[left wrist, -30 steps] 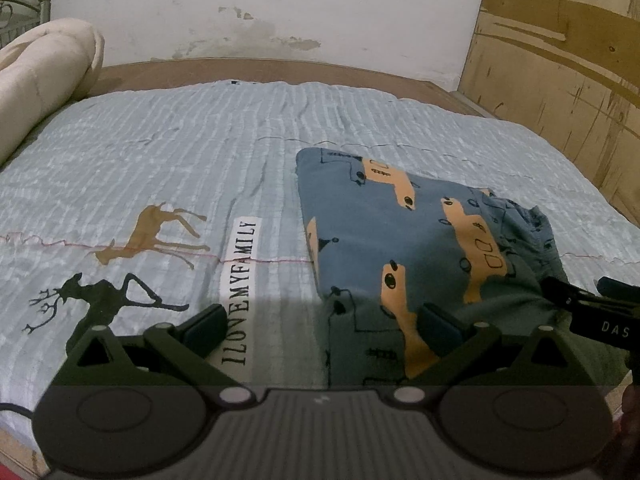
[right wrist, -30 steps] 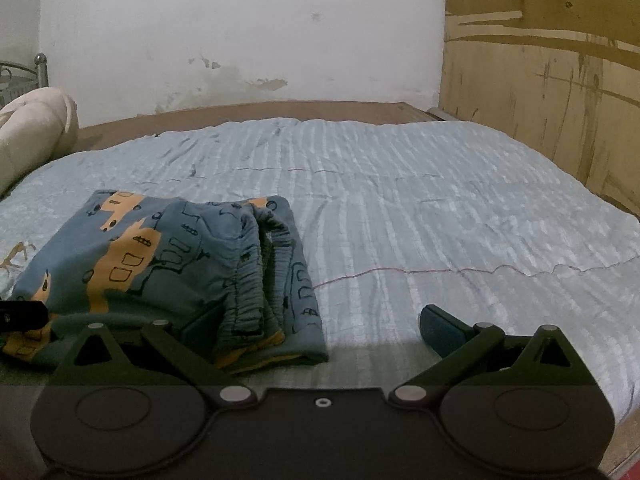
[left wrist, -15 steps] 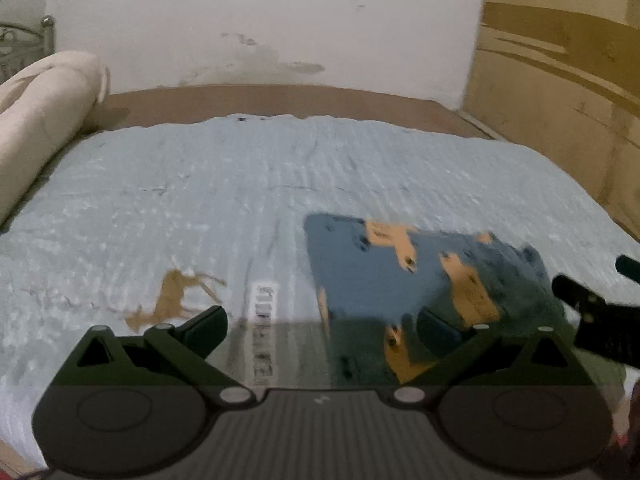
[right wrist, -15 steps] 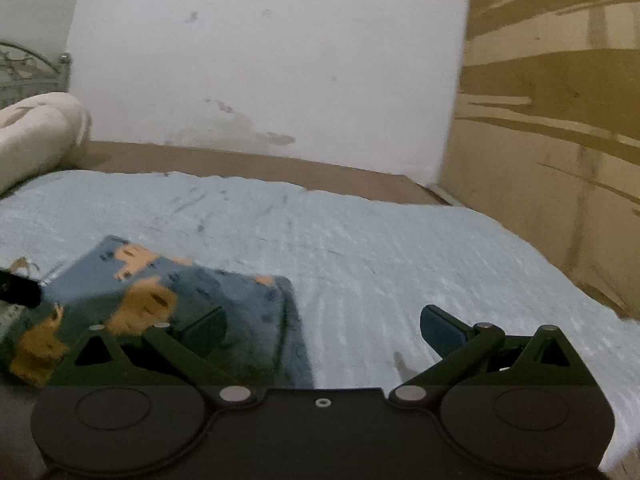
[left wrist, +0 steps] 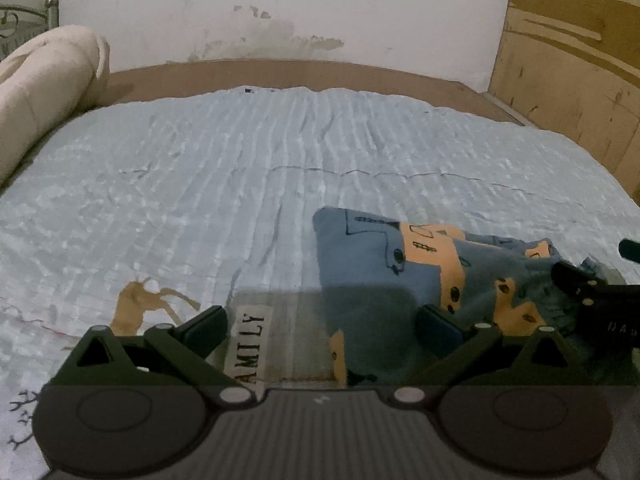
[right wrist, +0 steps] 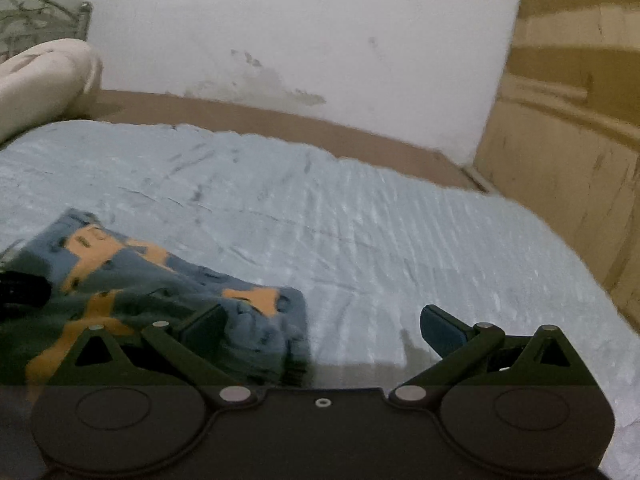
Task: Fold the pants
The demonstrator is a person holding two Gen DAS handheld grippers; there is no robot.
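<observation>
Left gripper (left wrist: 320,326) has its fingers spread wide and holds nothing; its right finger (left wrist: 438,326) sits over the near left part of the pants (left wrist: 384,264), contact unclear from this angle. Right gripper (right wrist: 322,326) is likewise wide apart and empty, with its left finger (right wrist: 204,324) over the bunched near right corner of the pants (right wrist: 160,280) and its right finger over bare bedspread (right wrist: 400,240). The right gripper's tips also show at the right edge of the left wrist view, just beside the garment. The pants lie as a compact folded bundle on the bedspread (left wrist: 200,200), near the front of the bed and between the two grippers. The fold looks finished or nearly so, so the step in hand is judged to be release and a last tidy. To do it well, both grippers lift straight up, clear of the cloth, without snagging the loose edge on the right side, which looks rumpled and could spring open. If needed, a flat press there settles it. The bundle's long axis runs roughly front to back, toward the wall, probably slanted a little; motion blur in the right wrist view makes the exact angle hard to fix. The clean straight edge faces left, the thicker gathered edge faces right.
</observation>
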